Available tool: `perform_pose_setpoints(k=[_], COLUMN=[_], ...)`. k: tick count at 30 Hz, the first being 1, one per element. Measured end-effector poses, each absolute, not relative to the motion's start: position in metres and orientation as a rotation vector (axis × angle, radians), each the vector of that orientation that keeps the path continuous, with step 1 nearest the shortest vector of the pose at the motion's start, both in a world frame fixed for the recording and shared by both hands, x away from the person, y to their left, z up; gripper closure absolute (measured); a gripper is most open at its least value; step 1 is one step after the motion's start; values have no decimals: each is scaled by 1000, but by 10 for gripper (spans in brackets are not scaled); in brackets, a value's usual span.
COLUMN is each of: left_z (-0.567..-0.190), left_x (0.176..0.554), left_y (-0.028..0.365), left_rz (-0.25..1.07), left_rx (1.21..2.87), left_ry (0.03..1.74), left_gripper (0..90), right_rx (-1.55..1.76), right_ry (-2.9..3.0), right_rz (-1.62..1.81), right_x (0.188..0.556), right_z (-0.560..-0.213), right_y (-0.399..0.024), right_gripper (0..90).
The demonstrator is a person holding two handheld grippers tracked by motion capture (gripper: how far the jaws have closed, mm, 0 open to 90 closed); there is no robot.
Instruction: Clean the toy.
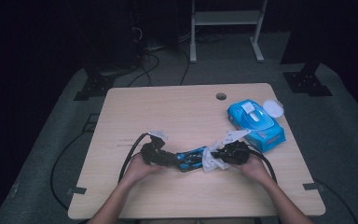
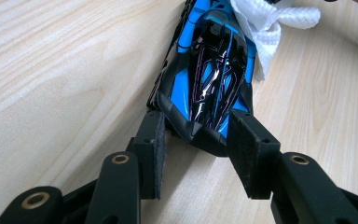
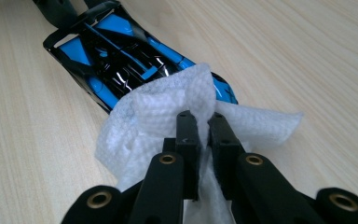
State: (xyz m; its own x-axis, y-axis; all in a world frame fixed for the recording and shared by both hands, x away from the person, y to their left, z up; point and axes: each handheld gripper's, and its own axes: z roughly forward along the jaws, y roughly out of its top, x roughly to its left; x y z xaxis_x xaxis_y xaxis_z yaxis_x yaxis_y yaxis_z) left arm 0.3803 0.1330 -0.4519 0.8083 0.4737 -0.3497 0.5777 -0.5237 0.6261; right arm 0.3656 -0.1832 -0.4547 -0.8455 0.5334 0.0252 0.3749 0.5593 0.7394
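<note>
A blue and black toy car (image 1: pixel 191 158) lies on the wooden table (image 1: pixel 168 107) near the front middle. My left gripper (image 1: pixel 170 158) comes at it from the left. In the left gripper view the car's narrow end (image 2: pixel 214 79) sits between the two pads, and both pads touch its sides; the left gripper (image 2: pixel 196 140) is shut on it. My right gripper (image 1: pixel 219 156) is shut on a crumpled white wipe (image 1: pixel 210 161). In the right gripper view the wipe (image 3: pixel 168 107) is pinched in the right gripper (image 3: pixel 199 123) and drapes over the car's other end (image 3: pixel 116 60).
A blue pack of wipes (image 1: pixel 256 122) lies at the right of the table, with its white round lid (image 1: pixel 273 108) flipped open. A cable hole (image 1: pixel 221 96) is near the far edge. Beyond the table stand a white frame (image 1: pixel 226 18) and floor cables.
</note>
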Motion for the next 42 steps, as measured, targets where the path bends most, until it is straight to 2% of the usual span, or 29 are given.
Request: perform_pose_setpoints(k=[11,19,28,33,42], left_z=[-451,-449,-449,-449,-450], left_x=[368,352,341,335,332], left_y=[129,126,124,123,122], left_rz=[-36,127,226,279,303], left_rx=[2212,2214,2215,2216,2198], left_ry=[691,593,534,505,503], left_gripper=[586,584,583,582,559], right_rx=[932,985,1019,1037,1000], right_ry=[2598,2704,2790,2817,2826], right_rz=[1247,1315,1401,1480,1533], right_x=[384,400,414,417,416], right_z=[-460,-461,-466,-471,-472], right_y=[-204,-209,-205,-203,-202], right_gripper=[808,562,470,453,498])
